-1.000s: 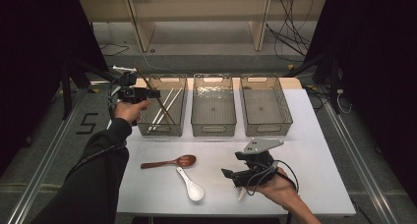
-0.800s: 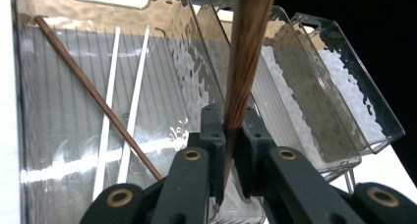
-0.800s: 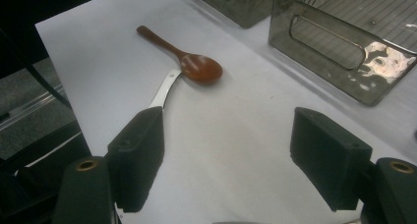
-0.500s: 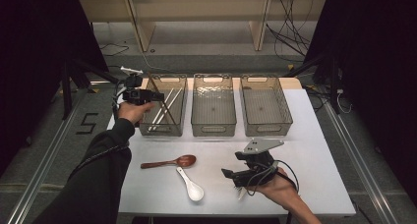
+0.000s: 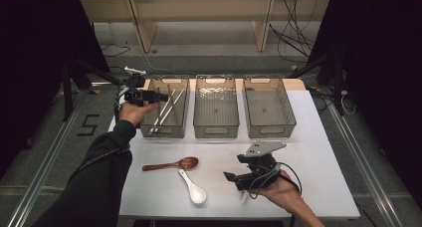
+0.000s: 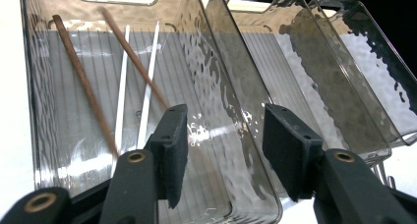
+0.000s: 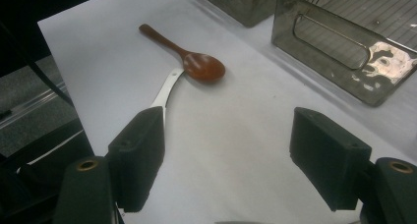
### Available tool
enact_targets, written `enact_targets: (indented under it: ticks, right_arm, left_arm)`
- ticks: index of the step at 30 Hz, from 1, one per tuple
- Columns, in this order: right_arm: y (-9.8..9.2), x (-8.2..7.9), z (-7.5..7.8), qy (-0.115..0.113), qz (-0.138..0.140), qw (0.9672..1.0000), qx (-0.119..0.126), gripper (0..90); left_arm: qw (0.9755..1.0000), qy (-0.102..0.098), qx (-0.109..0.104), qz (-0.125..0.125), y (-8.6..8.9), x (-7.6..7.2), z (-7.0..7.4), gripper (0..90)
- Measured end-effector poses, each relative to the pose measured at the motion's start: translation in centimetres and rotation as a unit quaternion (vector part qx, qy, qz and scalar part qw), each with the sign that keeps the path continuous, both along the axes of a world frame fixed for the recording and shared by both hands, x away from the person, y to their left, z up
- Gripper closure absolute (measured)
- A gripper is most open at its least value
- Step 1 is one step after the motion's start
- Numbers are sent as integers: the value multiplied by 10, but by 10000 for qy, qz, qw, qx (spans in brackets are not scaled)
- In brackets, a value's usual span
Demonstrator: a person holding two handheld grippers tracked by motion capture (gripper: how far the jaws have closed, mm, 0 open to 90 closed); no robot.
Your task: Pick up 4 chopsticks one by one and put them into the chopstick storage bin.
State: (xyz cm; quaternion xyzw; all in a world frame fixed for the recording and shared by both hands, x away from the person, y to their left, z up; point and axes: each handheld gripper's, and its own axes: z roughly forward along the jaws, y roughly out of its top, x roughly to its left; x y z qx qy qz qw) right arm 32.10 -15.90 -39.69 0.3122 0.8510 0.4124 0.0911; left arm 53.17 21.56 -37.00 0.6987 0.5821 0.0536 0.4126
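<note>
my left hand-held gripper (image 5: pixel 158 96) hangs over the left bin (image 5: pixel 165 131), the leftmost of three clear ribbed plastic bins in a row at the far side of the white surface (image 5: pixel 328 172). its jaws have just been opening and stand apart with nothing between them. likely a drop-off: the brown chopsticks (image 6: pixel 86 86) and white chopsticks (image 6: pixel 135 86) lie loose inside that bin, so it reads as the chopstick bin. in the left gripper view the brown pair is thin, dark wood, slanted and leaning against the bin's far wall; the white pair lies flatter and nearly parallel on the ribbed floor, one brown stick crossing over them. none of them touch the jaws.

my right hand-held gripper (image 5: pixel 233 178) rests low near the front edge of the surface, jaws wide apart, empty, aimed left toward the spoons. probably parked there so it's ready for the next pick. the wooden spoon (image 5: pixel 171 164) lies flat with its handle pointing left, glossy reddish-brown bowl. the white spoon (image 5: pixel 192 188) is a short ceramic soup-spoon shape, handle tip touching or just beside the wooden bowl, its own bowl toward me. in the right gripper view its handle runs down behind the left jaw.

middle bin (image 5: pixel 215 118) and right bin (image 5: pixel 271 116) look empty, my guess is one is meant for the spoons. sorting seems about half done.
</note>
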Motion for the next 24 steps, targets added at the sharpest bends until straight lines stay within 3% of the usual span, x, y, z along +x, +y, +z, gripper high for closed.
enact_targets:
  ticks: [5, 9, 17, 24]
  right_arm:
    - [-1, 0, 0, 15, -45, 10000, 15, 303]
    - [-1, 0, 0, 10, -56, 10000, 11, 302]
    - [-1, 1, 0, 6, -86, 10000, 17, 302]
    - [-3, 1, 1, -31, -137, 9999, 54, 302]
  left_arm:
    - [9995, -195, -115, -201, -3, -12, 9, 435]
    - [9978, -411, -152, -492, -5, -27, 17, 380]
    - [9917, -817, 3, -996, -6, -62, 26, 306]
    - [9867, -947, 109, -1318, -3, -79, 24, 252]
